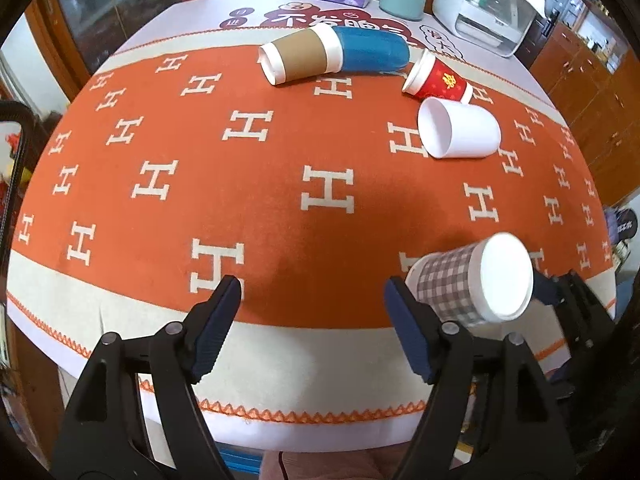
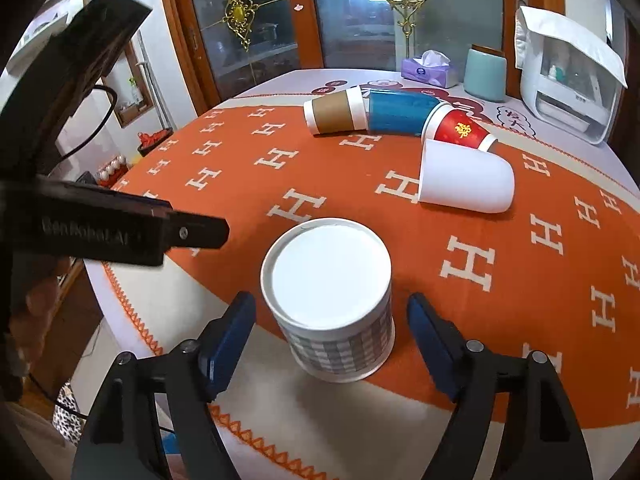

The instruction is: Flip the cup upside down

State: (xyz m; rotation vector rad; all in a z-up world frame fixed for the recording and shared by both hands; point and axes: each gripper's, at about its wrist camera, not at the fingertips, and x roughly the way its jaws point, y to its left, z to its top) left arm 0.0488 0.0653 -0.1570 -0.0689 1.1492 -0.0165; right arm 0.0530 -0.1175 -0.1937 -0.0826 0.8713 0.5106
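Plaid paper cup: grey-and-white check, standing upside down with its white base facing up, on the orange H-patterned tablecloth close to the near edge where the orange field meets the cream border. Right gripper: fingers spread wide to either side of the plaid cup, blue pads clear of its wall, gripping nothing. Left gripper: likewise spread wide and empty, held over the near cream border to the left of the plaid cup; from its own camera the cup appears just past the right fingertip, with the right gripper's black frame behind it. White paper cup: lying on its side mid-cloth, mouth toward the left. Red paper cup: on its side with a gold emblem, touching the white cup's far side. Blue cup: on its side, between the red cup and a brown-sleeved paper cup, which lies with its white rim to the left. Far end of the table: purple tissue pack, teal canister, white appliance with a white sheet draped on top. Behind: glass-panelled wooden doors with gold ornaments.
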